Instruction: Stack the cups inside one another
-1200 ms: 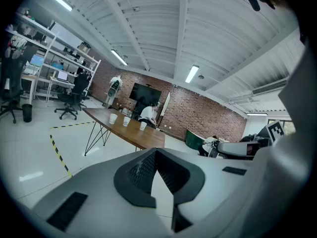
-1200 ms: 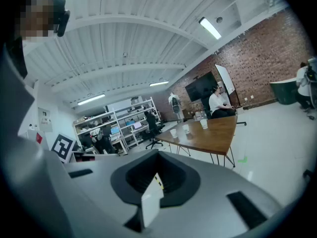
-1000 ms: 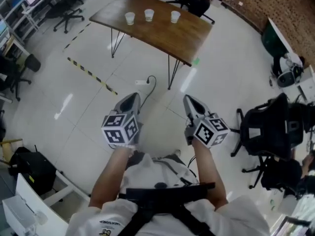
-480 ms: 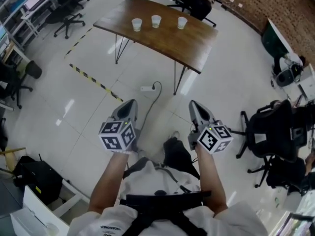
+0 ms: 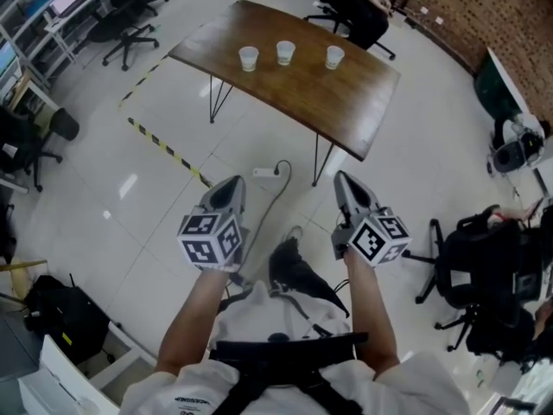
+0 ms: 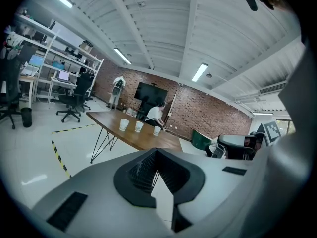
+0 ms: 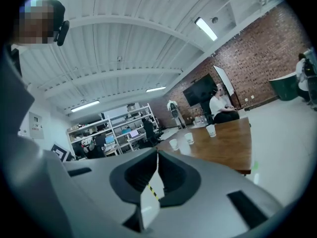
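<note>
Three white cups (image 5: 249,58) (image 5: 285,52) (image 5: 334,56) stand in a row, apart from each other, on the far side of a brown wooden table (image 5: 302,89). They also show small in the left gripper view (image 6: 139,127) and the right gripper view (image 7: 189,138). My left gripper (image 5: 229,186) (image 6: 156,150) and right gripper (image 5: 346,181) (image 7: 157,152) hang over the white floor, well short of the table and pointing toward it. The jaws of both meet at the tips, and nothing is between them.
A power strip with a black cable (image 5: 264,172) lies on the floor before the table legs. A black-yellow tape line (image 5: 164,145) runs at the left. Office chairs stand at the right (image 5: 479,249), top left (image 5: 130,37) and behind the table (image 5: 363,15). A person (image 7: 220,105) sits beyond the table.
The table and cups have come closer and sit lower in the head view. Both grippers have moved forward over the floor toward it, still side by side.
</note>
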Demonstrator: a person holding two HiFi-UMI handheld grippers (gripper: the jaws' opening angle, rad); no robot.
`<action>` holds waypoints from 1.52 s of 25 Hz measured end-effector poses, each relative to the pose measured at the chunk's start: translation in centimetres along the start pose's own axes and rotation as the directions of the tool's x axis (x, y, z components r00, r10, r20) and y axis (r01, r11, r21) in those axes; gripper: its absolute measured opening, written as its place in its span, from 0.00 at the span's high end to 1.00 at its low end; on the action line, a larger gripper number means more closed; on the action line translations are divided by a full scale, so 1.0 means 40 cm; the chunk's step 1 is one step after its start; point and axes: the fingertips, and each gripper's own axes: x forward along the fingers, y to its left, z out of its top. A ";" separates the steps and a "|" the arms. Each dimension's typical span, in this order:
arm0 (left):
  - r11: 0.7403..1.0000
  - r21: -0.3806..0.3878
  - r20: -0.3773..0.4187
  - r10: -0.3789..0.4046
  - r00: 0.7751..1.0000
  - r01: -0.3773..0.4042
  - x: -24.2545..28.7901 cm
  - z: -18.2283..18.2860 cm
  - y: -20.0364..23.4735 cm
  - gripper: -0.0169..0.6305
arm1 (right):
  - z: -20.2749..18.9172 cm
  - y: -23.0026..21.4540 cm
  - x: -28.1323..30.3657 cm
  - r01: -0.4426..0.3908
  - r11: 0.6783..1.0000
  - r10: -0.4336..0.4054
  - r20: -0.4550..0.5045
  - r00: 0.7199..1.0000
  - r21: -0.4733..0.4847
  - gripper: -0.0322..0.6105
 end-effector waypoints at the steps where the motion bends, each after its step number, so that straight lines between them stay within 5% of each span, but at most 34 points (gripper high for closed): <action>1: 1.000 0.003 0.000 0.007 1.000 -0.007 0.031 0.017 0.001 0.98 | 0.022 -0.020 0.029 -0.007 1.000 0.007 0.000 1.000 0.001 0.91; 10: 0.996 0.019 0.015 0.083 0.996 -0.083 0.281 0.154 -0.006 0.98 | 0.187 -0.197 0.272 -0.095 0.996 0.095 -0.033 0.995 0.005 0.86; 20: 0.986 0.043 -0.007 0.160 0.987 -0.159 0.436 0.208 0.023 0.98 | 0.215 -0.332 0.435 -0.130 0.991 0.131 -0.102 0.986 0.019 0.73; 29: 0.987 0.035 -0.030 0.155 0.987 -0.154 0.546 0.228 0.100 0.98 | 0.208 -0.324 0.586 -0.173 0.984 0.165 -0.156 0.974 -0.042 0.71; 38: 0.994 0.058 -0.051 0.099 0.994 -0.096 0.701 0.343 0.252 0.98 | 0.225 -0.280 0.824 -0.174 0.978 0.151 -0.194 0.969 -0.111 0.72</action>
